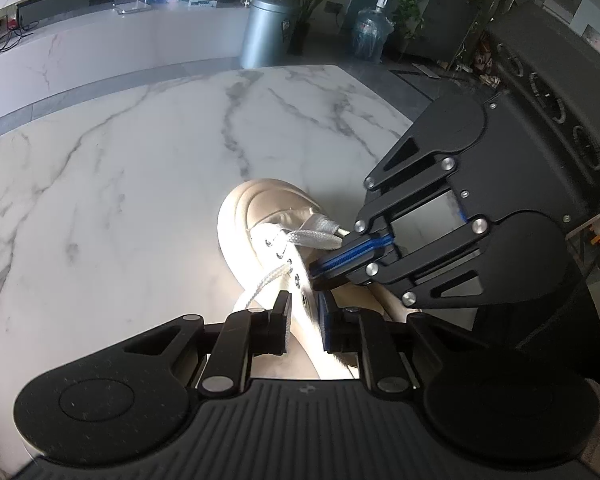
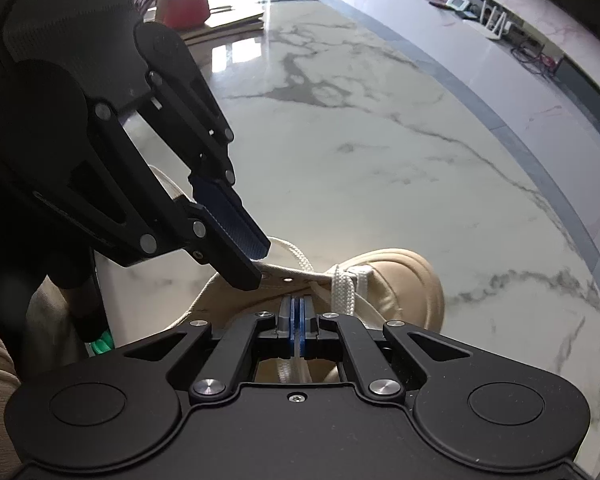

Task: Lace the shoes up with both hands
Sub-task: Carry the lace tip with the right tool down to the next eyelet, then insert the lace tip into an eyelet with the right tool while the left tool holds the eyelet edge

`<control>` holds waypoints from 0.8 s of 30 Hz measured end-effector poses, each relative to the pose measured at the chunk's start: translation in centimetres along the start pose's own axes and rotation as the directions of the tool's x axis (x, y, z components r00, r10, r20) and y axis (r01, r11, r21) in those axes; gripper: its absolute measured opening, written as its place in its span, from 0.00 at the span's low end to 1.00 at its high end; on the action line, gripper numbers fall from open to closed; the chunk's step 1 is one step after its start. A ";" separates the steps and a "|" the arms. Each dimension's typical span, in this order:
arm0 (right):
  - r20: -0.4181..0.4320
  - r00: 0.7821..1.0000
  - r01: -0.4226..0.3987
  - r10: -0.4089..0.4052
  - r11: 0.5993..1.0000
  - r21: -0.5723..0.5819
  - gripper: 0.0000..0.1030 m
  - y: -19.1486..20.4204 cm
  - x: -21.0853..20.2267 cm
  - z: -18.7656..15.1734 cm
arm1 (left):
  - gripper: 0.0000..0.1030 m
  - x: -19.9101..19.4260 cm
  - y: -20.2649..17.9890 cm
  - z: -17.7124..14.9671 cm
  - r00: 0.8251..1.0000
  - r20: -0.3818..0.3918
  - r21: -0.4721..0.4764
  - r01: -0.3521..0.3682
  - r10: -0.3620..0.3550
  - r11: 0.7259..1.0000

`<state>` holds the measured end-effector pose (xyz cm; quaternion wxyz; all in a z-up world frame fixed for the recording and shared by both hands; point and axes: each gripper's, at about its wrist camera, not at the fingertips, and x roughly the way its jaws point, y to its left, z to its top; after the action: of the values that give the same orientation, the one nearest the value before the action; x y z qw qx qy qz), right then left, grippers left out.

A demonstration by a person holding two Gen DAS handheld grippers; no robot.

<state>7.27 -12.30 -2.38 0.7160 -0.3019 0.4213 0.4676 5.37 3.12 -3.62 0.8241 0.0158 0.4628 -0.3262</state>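
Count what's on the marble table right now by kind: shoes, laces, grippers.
Shoes: 1, the beige shoe
Laces: 1, the white lace
Grippers: 2, the left gripper and the right gripper
Total: 4

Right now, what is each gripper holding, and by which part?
Left gripper: clamped on the beige canvas shoe by its eyelet flap edge. Right gripper: shut on the flat white lace.
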 end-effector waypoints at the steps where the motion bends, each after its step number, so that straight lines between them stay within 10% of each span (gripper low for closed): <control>1: 0.000 1.000 0.000 0.000 1.000 0.003 0.01 0.0 0.2 0.0 | 0.14 0.0 0.0 0.0 1.000 0.000 -0.001 0.001 -0.001 1.000; 8: -0.004 1.000 0.002 -0.002 1.000 0.009 0.03 0.1 0.2 -0.5 | 0.15 0.2 0.1 0.0 1.000 -0.007 -0.001 -0.010 0.010 1.000; 13: -0.009 1.000 0.027 -0.027 1.000 -0.009 0.29 0.4 -0.6 -0.7 | 0.15 0.1 -0.1 0.0 1.000 -0.011 0.007 -0.019 0.019 1.000; 24: -0.083 0.996 0.020 -0.014 0.997 0.071 0.07 -0.8 0.4 -0.8 | 0.15 0.2 -0.1 0.1 1.000 -0.018 0.018 -0.023 0.023 1.000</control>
<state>7.86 -13.08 -3.03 0.7124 -0.2986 0.4645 0.4330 5.49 2.92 -3.64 0.8234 0.0312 0.4672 -0.3206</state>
